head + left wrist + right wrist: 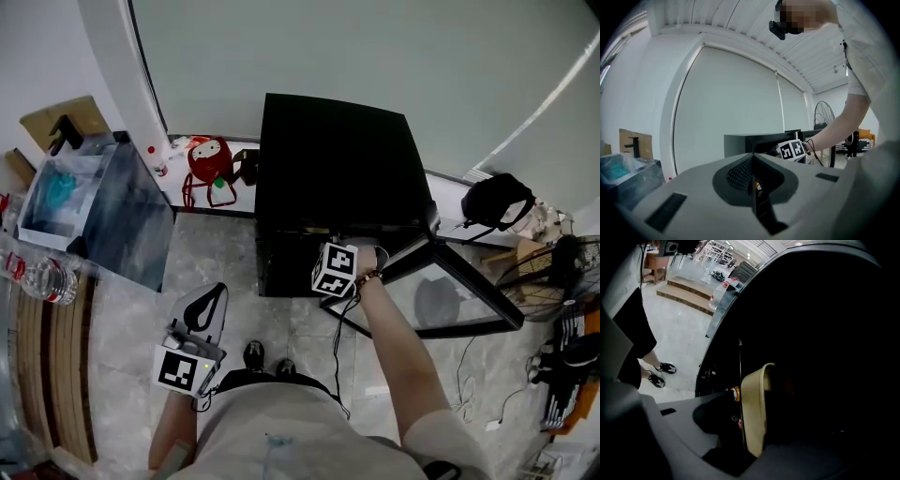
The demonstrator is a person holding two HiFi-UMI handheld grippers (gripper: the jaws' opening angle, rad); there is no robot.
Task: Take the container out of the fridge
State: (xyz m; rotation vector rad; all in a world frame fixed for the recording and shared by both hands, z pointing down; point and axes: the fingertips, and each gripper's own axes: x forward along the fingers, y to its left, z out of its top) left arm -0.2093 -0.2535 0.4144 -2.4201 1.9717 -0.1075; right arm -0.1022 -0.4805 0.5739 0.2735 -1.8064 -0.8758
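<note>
The black mini fridge (328,159) stands on the floor with its glass door (450,291) swung open to the right. My right gripper (349,246) reaches into the fridge's front opening, its marker cube just outside. In the right gripper view a beige container (757,408) stands in the dark interior between the jaws of the right gripper (776,425). These jaws stand wide on either side of it, and the far side is lost in shadow. My left gripper (208,305) hangs low at the left, away from the fridge. It is shut and empty (752,187), pointing level at the fridge (754,140).
A clear box (94,206) and a water bottle (47,278) sit at the left beside wooden steps (52,375). A red figure (208,159) stands by the window. A black bag (497,202), a fan (562,262) and floor cables (469,375) lie right of the door.
</note>
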